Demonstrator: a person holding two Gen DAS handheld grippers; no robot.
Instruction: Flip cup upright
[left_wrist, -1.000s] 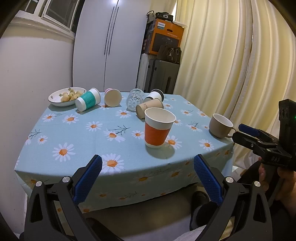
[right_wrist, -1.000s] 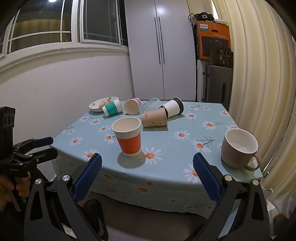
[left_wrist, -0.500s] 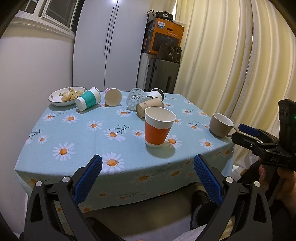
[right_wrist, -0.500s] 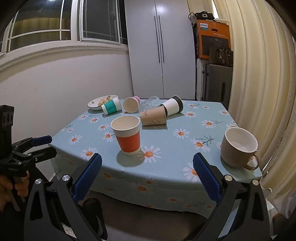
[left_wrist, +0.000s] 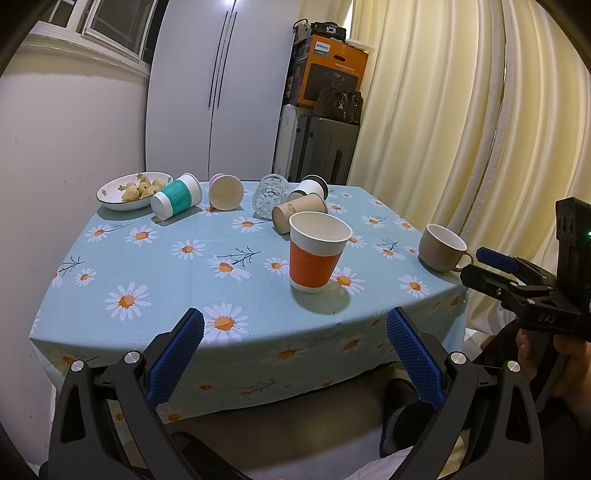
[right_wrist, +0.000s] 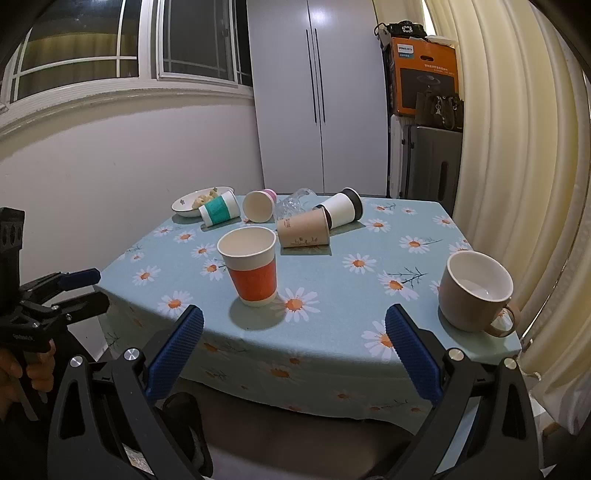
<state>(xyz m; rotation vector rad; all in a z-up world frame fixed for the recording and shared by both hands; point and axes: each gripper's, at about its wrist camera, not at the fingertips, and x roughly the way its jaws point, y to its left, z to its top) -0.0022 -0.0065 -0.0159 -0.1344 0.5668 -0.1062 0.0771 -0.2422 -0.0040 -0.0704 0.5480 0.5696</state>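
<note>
An orange-banded paper cup (left_wrist: 317, 253) (right_wrist: 250, 265) stands upright on the daisy tablecloth (left_wrist: 155, 273). A beige mug (left_wrist: 441, 247) (right_wrist: 476, 290) stands upright at the table's right edge. Behind lie a brown paper cup (left_wrist: 299, 217) (right_wrist: 303, 230), a white cup with a black rim (right_wrist: 341, 212), a glass (left_wrist: 269, 195), a pink cup (left_wrist: 225, 192) and a teal-banded cup (left_wrist: 176, 196), all on their sides. My left gripper (left_wrist: 295, 356) is open and empty in front of the table. My right gripper (right_wrist: 295, 350) is open and empty, also short of the table edge.
A bowl of food (left_wrist: 131, 190) sits at the table's far left corner. A white wall is to the left, a wardrobe (right_wrist: 321, 96) behind, stacked boxes and a suitcase (left_wrist: 325, 155) at the back right, and curtains (left_wrist: 461, 110) to the right.
Both grippers have drifted slightly; the view shifted a little. The cups have not moved.
</note>
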